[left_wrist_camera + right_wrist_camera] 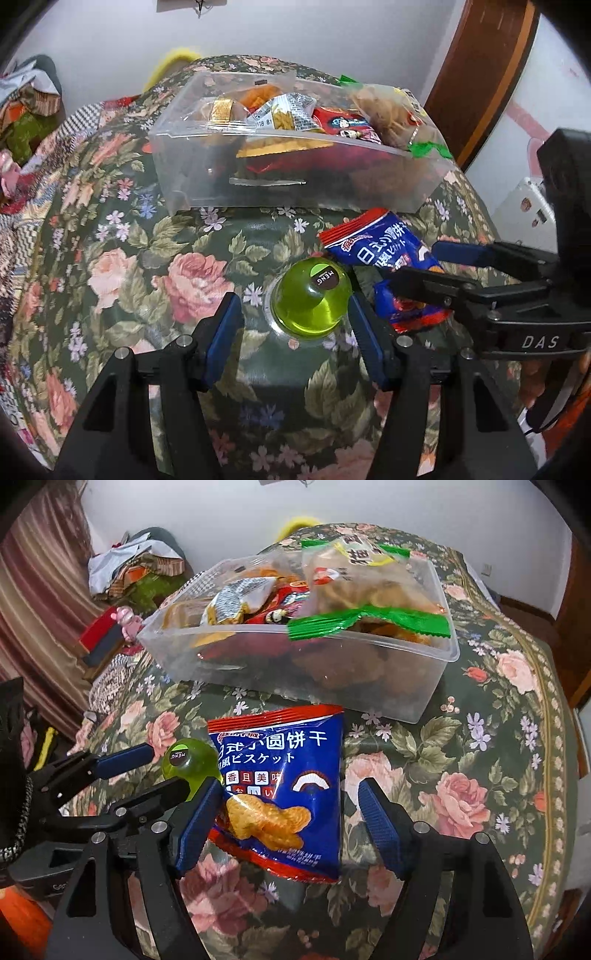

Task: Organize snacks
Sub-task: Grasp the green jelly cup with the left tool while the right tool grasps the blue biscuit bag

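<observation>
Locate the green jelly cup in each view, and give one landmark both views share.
Left wrist: jelly cup at lower centre, between the left gripper's open fingers.
Right wrist: jelly cup at centre left, beside the blue biscuit packet.
Shared landmark: the clear snack box behind it.

- From the left gripper [295,325] we are looking forward and steeply down along its fingers, close above the floral tablecloth [155,258], with the green jelly cup [312,297] lying just ahead between the fingertips.
- From the right gripper [288,823] we are facing the same way, equally near, with the blue biscuit packet [280,790] between its fingers.
- We are sharing the middle ground in both views: the cup [190,762], the packet [384,254], and the clear snack box [295,173] beyond the fingertips [306,653].
- Each camera is catching the other gripper at its inner edge.
</observation>
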`<state>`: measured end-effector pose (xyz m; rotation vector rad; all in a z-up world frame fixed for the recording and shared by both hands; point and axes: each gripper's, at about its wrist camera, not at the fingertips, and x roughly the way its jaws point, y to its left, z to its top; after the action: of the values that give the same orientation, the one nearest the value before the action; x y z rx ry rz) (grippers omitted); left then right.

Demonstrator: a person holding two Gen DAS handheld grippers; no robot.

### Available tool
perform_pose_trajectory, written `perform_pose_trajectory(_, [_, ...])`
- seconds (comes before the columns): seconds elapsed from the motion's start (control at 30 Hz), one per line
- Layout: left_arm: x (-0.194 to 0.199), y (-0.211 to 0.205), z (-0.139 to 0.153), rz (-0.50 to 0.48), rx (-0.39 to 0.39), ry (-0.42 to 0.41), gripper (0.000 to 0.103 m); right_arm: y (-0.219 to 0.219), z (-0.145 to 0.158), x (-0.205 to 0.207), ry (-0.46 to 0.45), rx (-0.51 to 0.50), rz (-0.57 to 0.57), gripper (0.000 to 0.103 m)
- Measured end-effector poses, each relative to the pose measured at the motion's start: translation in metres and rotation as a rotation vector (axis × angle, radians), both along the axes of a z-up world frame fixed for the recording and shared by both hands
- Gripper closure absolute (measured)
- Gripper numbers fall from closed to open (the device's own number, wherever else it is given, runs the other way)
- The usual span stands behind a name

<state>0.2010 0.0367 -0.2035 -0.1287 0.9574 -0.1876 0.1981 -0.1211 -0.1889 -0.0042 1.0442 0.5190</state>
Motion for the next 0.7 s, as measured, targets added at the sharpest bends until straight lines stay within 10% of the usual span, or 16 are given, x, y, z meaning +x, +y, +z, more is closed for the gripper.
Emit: perform_pose_trajectory(0.7, [0.009, 0.012, -0.012, 0.071, 0.01, -0.009, 0.054, 0.017, -0.011, 0.006, 0.024, -0.007, 0.021, 0.025])
